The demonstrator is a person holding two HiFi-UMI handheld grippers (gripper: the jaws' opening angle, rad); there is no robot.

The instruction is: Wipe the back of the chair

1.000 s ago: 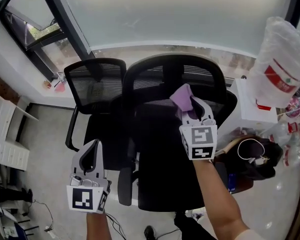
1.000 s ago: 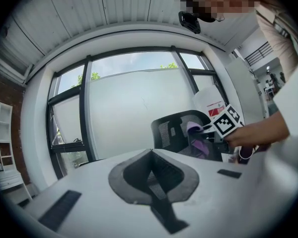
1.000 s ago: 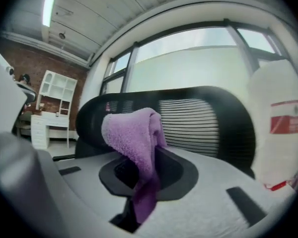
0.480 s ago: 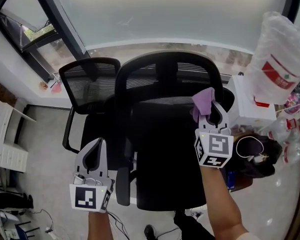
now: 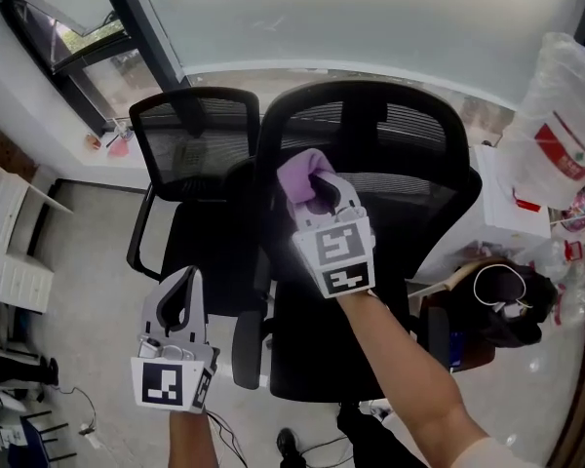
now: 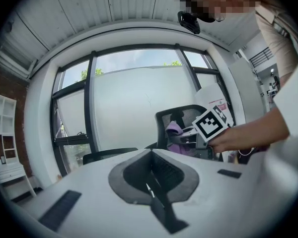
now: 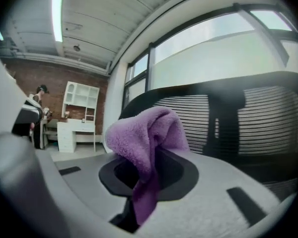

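Office floor beneath a frosted window (image 5: 351,18). My right tool (image 5: 320,191) clenches a purple cloth (image 5: 297,174), bunched forward to meet the left side of the chair (image 5: 409,130) back. My left tool (image 5: 180,298), closed on nothing, hangs low, presumably clear of the stroke.

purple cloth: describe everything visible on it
The purple cloth is a fluffy, terry-like rag, bunched into a rounded wad with one tail hanging down. The right gripper is shut on it, pinching it between its fingers, in front of the black slatted chair back. Whether it touches the chair cannot be told.
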